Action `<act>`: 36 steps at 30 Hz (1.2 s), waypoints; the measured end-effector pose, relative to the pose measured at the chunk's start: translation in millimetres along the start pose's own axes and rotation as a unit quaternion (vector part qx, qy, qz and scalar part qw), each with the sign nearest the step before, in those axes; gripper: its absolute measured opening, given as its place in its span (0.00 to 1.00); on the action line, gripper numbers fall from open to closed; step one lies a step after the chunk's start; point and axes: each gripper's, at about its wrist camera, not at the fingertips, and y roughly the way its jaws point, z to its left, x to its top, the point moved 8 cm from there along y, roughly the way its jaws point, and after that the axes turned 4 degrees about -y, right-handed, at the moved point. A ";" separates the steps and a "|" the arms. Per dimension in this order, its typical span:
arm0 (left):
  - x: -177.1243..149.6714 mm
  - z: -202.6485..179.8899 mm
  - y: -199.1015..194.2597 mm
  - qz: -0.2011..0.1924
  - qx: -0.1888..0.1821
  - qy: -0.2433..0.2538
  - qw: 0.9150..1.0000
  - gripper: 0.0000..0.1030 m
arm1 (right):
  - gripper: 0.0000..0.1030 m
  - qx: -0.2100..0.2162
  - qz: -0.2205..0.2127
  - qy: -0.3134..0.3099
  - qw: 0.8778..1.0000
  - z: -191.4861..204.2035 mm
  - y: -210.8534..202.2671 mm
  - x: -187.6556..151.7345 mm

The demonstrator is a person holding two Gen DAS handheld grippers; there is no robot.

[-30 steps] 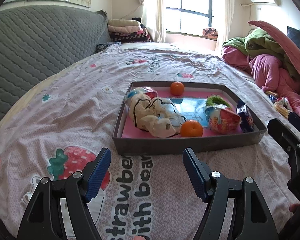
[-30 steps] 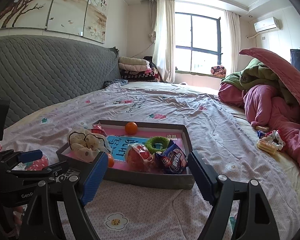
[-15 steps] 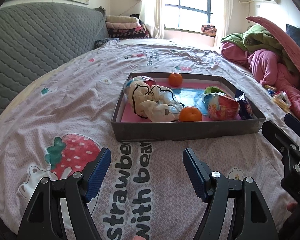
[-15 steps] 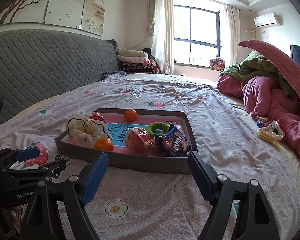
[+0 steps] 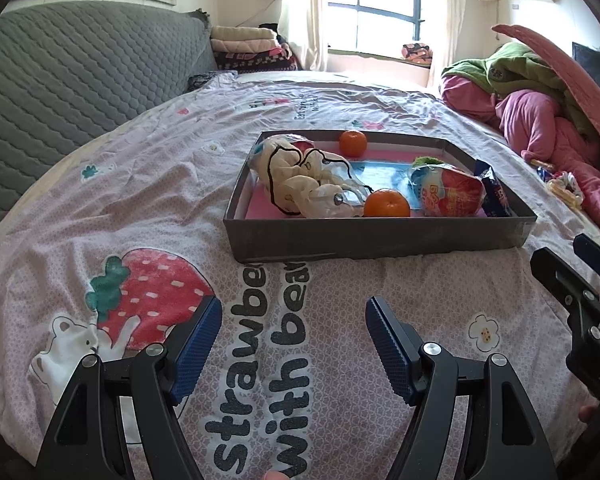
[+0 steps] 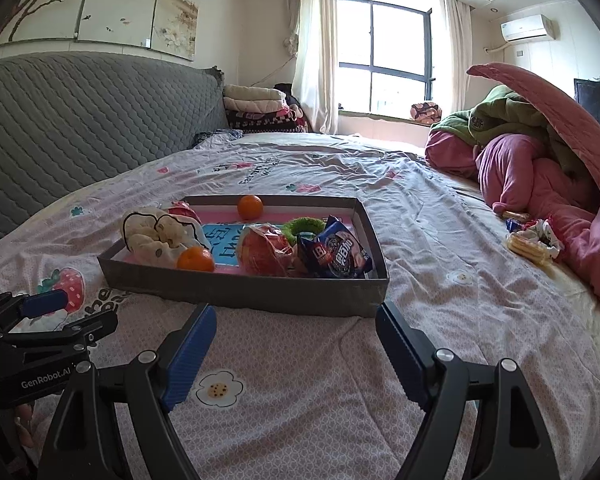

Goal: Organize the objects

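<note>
Two oranges [image 5: 353, 143] [image 5: 387, 203], one tray [image 5: 380, 236], two claws [image 5: 294, 334] [image 6: 296, 342]

Bed [image 5: 148, 168] before me, under a strawberry-print sheet. Directly on it: 1 grey tray [image 5: 380, 236] at centre; a heap of pink and green bedding [image 6: 540, 160] at right; small snack packets [image 6: 532, 240] beside that heap.

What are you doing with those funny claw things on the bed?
A person holds two grippers above the bedsheet, just in front of a grey tray. The left gripper and the right gripper both have their jaws wide open, holding nothing. In the tray lie two oranges, one near and one at the back, a cream cloth bundle, a red snack bag, a blue snack bag and a green ring. Nothing has been picked up yet.
</note>
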 end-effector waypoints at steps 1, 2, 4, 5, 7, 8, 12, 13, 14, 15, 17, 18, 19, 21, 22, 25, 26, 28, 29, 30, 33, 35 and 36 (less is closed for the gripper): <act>-0.3 -0.3 -0.2 -0.001 0.000 0.001 1.000 0.73 | 0.79 0.001 0.000 0.001 1.000 -0.2 -0.5 -0.6; -0.6 -0.6 -0.3 -0.001 0.000 0.002 1.000 0.73 | 0.79 0.001 0.001 0.001 1.000 0.0 -0.7 -1.3; -1.3 -1.4 -0.1 0.000 0.000 0.004 1.000 0.73 | 0.79 0.000 0.002 -0.001 1.000 0.6 -0.6 -2.5; -1.5 -1.5 0.0 0.000 -0.002 0.004 1.000 0.73 | 0.79 -0.001 0.003 -0.003 1.000 1.4 -0.2 -3.1; -2.6 -2.2 1.0 0.003 -0.002 0.005 1.000 0.73 | 0.79 0.000 0.005 -0.004 1.000 1.9 -0.3 -4.5; -3.0 -2.5 1.3 0.004 -0.004 0.005 1.000 0.73 | 0.79 -0.001 0.005 -0.006 1.000 2.1 -0.3 -5.4; -5.1 -2.1 1.8 0.004 -0.003 0.005 1.000 0.73 | 0.79 -0.002 0.008 -0.011 1.000 3.1 1.5 -9.6; -4.9 -2.1 1.9 0.004 -0.002 0.006 1.000 0.73 | 0.79 -0.002 0.008 -0.012 1.000 3.0 2.1 -10.7; -5.5 -1.8 2.3 0.004 0.000 0.006 1.000 0.73 | 0.79 -0.003 0.008 -0.013 1.000 2.9 2.7 -11.6; -6.2 -1.7 2.6 0.004 0.000 0.005 1.000 0.73 | 0.79 -0.003 0.010 -0.013 1.000 2.6 3.6 -12.6; -8.7 -0.9 3.3 0.005 0.001 0.006 1.000 0.73 | 0.79 -0.005 0.011 -0.009 1.000 0.3 4.7 -14.6; -9.7 -0.8 3.7 0.005 0.001 0.006 1.000 0.73 | 0.79 -0.004 0.013 -0.006 1.000 -0.5 5.3 -15.4; -10.9 -0.8 3.9 0.006 0.000 0.006 1.000 0.73 | 0.79 -0.004 0.014 -0.002 1.000 -1.7 5.6 -15.9; -12.0 -0.8 3.7 0.003 0.002 0.008 1.000 0.73 | 0.79 -0.004 0.013 0.006 1.000 -3.7 5.3 -16.6; -12.4 -1.1 3.8 0.003 0.002 0.009 1.000 0.73 | 0.79 -0.004 0.014 0.007 1.000 -3.9 5.1 -16.8; -13.7 -2.6 3.9 0.002 0.000 0.011 1.000 0.73 | 0.79 -0.007 0.014 0.002 1.000 -2.2 4.6 -17.9; -14.2 -3.4 3.9 0.002 -0.001 0.013 1.000 0.73 | 0.79 -0.008 0.014 0.002 1.000 -2.0 4.3 -18.4; -14.9 -4.3 4.2 0.002 -0.001 0.015 1.000 0.73 | 0.79 -0.006 0.015 0.003 1.000 -0.8 4.2 -20.1; -15.0 -4.5 3.9 0.002 -0.002 0.015 1.000 0.73 | 0.79 -0.006 0.017 0.003 1.000 -0.1 5.0 -21.2; -15.1 -4.4 4.3 0.003 -0.002 0.015 1.000 0.73 | 0.79 -0.006 0.019 0.002 1.000 0.5 5.4 -22.1; -16.1 -3.1 5.4 0.006 -0.003 0.012 1.000 0.73 | 0.79 0.003 0.024 0.007 1.000 2.5 7.0 -24.7; -16.6 -2.0 6.8 0.008 -0.002 0.010 1.000 0.73 | 0.79 0.004 0.024 0.008 1.000 3.4 7.3 -25.6; -16.8 -1.7 7.5 0.009 -0.003 0.009 1.000 0.73 | 0.79 0.003 0.025 0.007 1.000 3.9 7.7 -26.1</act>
